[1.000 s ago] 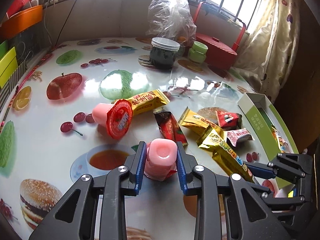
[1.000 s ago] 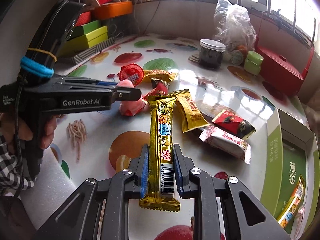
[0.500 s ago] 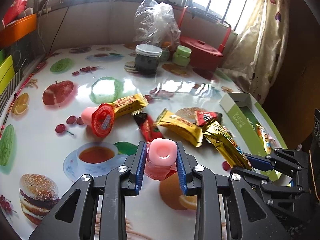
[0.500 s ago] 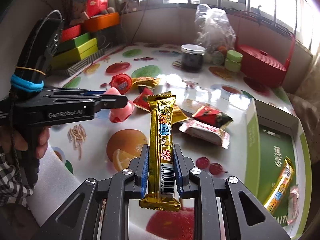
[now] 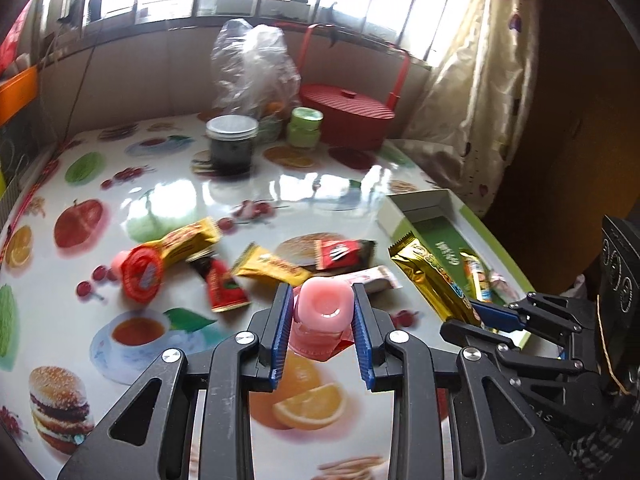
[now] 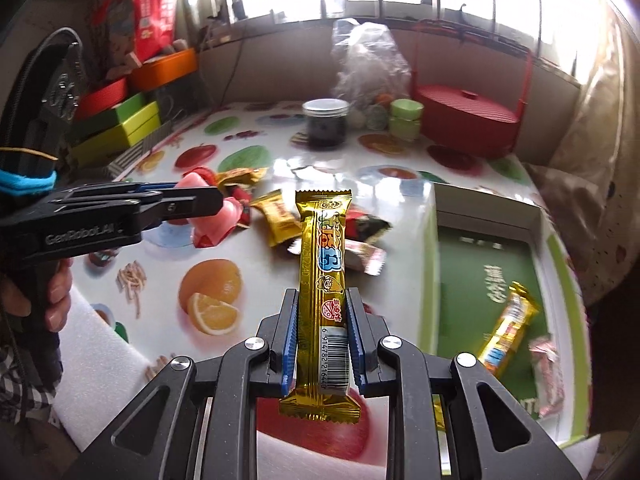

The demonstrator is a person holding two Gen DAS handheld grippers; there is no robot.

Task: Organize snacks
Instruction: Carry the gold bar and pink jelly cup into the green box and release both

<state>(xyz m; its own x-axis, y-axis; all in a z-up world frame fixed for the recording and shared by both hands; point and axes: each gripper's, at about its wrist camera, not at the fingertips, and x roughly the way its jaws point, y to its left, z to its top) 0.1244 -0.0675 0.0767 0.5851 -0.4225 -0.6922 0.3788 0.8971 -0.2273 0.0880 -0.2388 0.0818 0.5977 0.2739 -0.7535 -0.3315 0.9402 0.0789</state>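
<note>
Pink and squat, a plastic jelly cup (image 5: pixel 323 304) sits clamped between the blue-padded fingers of the left gripper (image 5: pixel 322 316), lifted off the glossy fruit-printed counter (image 5: pixel 168 184). The right gripper (image 6: pixel 322 340) has its fingers clenched on the lower end of a long gold-foil snack bar (image 6: pixel 323 264), which stands up past the fingertips. Right of those fingers lies an open green cardboard box (image 6: pixel 472 272).

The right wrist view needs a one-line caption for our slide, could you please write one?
Right gripper clamps a gold snack bar above the fruit-print table, beside the green box.
</note>
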